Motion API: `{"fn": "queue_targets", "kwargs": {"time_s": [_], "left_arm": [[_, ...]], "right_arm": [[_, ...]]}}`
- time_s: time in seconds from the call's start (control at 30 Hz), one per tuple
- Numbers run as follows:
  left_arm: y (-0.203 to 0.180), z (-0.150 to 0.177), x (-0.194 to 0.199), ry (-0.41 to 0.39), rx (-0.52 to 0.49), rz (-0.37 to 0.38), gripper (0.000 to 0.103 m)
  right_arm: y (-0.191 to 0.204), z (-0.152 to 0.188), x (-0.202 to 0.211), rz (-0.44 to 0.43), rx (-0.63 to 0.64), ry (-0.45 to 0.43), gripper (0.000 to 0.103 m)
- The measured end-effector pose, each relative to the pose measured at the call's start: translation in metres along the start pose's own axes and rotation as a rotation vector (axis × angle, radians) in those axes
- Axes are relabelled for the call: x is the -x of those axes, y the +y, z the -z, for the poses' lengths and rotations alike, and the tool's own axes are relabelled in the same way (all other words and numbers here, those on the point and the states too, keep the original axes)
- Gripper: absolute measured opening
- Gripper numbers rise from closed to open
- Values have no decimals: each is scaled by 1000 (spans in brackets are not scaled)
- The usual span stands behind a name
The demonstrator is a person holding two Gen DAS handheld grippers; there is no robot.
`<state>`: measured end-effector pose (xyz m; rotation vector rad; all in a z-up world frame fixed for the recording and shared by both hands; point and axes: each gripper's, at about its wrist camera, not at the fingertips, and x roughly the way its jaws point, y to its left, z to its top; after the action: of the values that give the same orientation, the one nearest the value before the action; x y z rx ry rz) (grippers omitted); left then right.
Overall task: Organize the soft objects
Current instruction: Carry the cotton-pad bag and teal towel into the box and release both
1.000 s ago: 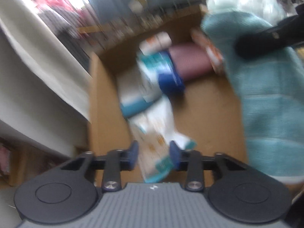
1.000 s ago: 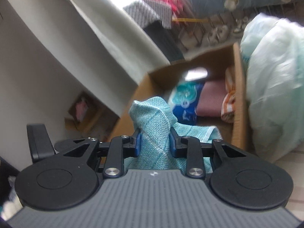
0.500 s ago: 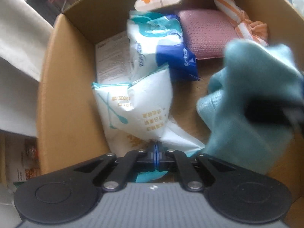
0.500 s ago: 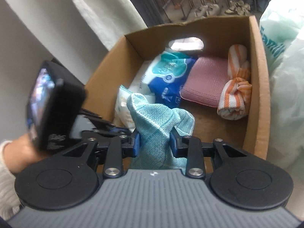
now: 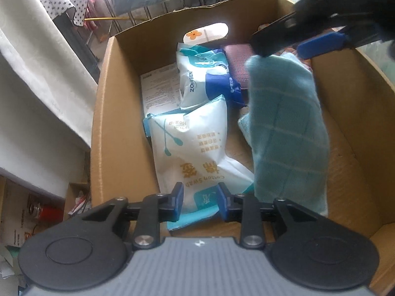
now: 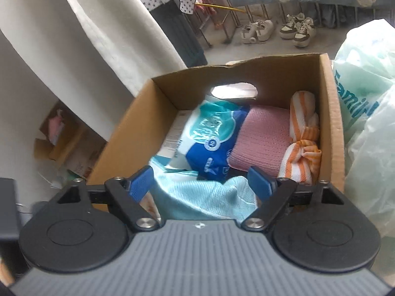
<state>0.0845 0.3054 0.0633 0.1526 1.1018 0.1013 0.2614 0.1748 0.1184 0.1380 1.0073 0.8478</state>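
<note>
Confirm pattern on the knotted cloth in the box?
Orange and white stripes on the knotted cloth, clearest in right wrist view.

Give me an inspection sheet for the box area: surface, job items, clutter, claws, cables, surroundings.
Surface: cardboard box, open top, brown floor showing at the right.
Job's things: teal cloth dropping into the box; cotton swab pack; blue and white wipes pack; pink cloth; orange striped towel knotted by the right wall.
Clutter: printed paper sheet on the box floor.
Claws: left claw jaws opening, pack end between them, pads not pressing; right claw jaws opening, cloth below, released.
Cables: nothing seen.
Surroundings: plastic bag right of the box; sneakers on the floor behind.
</note>
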Motion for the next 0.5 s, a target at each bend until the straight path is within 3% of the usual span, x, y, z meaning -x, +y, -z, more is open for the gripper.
{"fn": "queue_targets", "kwargs": {"time_s": [0.07,0.17,0.3,0.33,0.4,0.43,0.5], "left_arm": [[2,-4,2,-6,8,7,31],[8,-14,-11,-26,40,38,31],[6,-15,-13,-1,14,69,33],[5,-15,-14,11,13,68,34],[5,-16,-15,18,20,63,34],[6,-17,-15,16,29,66,34],[8,-16,-13,14,36,73,34]], "right_arm": [[5,5,10,37,53,5,89],[9,23,30,31,140,26,89],[5,50,44,-110,135,105,90],[10,56,47,-91,175,104,87],[20,59,48,-56,246,106,71],[23,56,42,-76,256,121,51],[29,46,26,-83,282,149,43]]}}
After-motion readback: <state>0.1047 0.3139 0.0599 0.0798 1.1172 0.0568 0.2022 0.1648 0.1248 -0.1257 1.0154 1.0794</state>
